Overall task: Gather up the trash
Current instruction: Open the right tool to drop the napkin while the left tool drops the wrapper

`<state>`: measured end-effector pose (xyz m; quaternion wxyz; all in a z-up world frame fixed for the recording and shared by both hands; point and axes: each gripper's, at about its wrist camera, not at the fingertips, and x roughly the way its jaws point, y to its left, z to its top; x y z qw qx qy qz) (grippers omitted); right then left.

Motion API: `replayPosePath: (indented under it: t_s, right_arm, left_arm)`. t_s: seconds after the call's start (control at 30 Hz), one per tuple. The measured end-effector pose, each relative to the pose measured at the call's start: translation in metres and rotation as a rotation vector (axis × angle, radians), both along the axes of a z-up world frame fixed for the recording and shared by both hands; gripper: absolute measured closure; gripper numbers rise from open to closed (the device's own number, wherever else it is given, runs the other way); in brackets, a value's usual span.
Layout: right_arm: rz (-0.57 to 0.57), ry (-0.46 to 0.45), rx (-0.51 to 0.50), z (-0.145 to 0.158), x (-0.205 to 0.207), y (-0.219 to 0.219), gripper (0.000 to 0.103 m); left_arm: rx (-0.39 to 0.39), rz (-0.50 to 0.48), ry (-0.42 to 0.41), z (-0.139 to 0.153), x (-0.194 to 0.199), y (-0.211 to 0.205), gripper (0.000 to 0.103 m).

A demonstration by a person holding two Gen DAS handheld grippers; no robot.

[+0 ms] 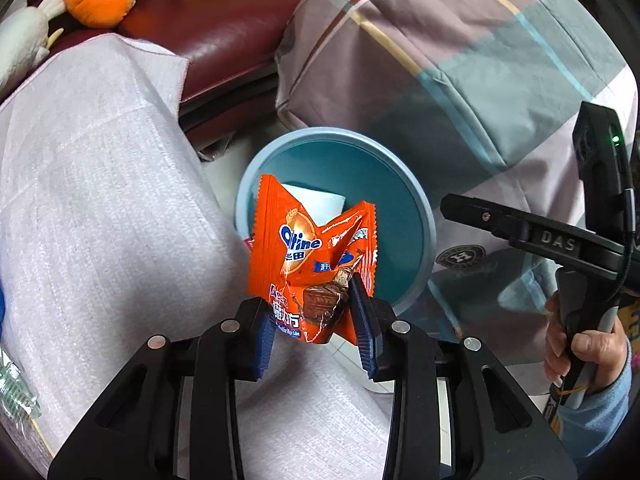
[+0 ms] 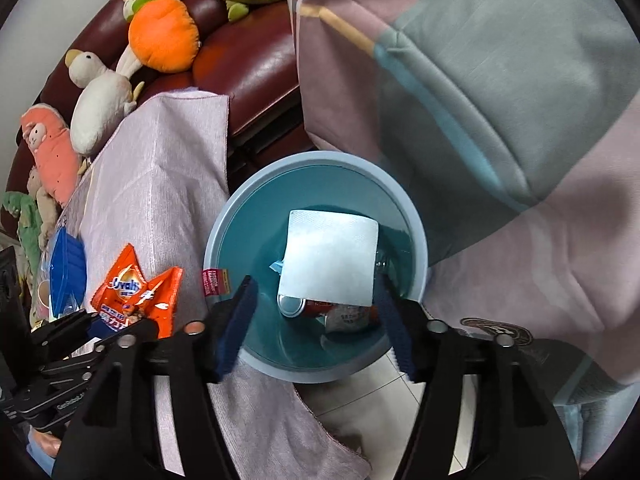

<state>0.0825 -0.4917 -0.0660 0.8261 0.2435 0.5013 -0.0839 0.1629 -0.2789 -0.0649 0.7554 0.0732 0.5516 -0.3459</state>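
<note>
The left tongs [image 1: 316, 320] are gripping an orange snack wrapper [image 1: 312, 260] by its lower edge, the crumpled foil standing up between the blue pads [image 1: 366, 320]. The wrapper is hanging in front of the round blue bin [image 1: 430, 216], at about its near-left rim rather than over the middle of the opening. The right tongs [image 2: 316, 316] are standing released and empty, spread wide directly above the bin, with a white tissue [image 2: 330, 256] lying below them on top of a can [image 2: 294, 306] and other litter inside.

The main risk, as judged here, is a missed drop. The wrapper is light and creased, so if the left tongs are opening while it is sitting over the rim, it is likely to catch the edge or flutter down onto the pale lilac cloth [image 1: 100, 200] covering the bench beside the bin. Thin foil is also apt to cling to a ribbed pad, leaving the wrapper dangling after release.

A second hazard is collision: the two tools are working close together over one small opening, and the right hand [image 1: 588, 352] is holding its tool just beside the left tongs' path. Clearing the right tongs away first would be reducing that risk.
</note>
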Motion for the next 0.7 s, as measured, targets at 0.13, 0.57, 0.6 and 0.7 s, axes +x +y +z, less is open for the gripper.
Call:
replayPosePath:
  t_s: [0.13,0.57,0.6,0.7]
  right_arm:
    - [-0.005,-0.007,-0.009,0.006,-0.002,-0.002,0.030]
    - [-0.056,0.007,-0.027,0.013,-0.006,-0.016,0.030]
    - [-0.056,0.009,-0.029,0.013,-0.005,-0.016,0.030]
    - [-0.056,0.015,-0.034,0.013,-0.004,-0.014,0.030]
  left_arm:
    - [-0.005,-0.016,0.005,-0.002,-0.002,-0.007,0.067]
    - [-0.017,-0.029,-0.017,-0.006,-0.001,-0.027,0.035]
    - [-0.016,-0.028,-0.018,-0.006,-0.001,-0.027,0.028]
    - [-0.004,-0.020,-0.034,-0.005,-0.002,-0.025,0.021]
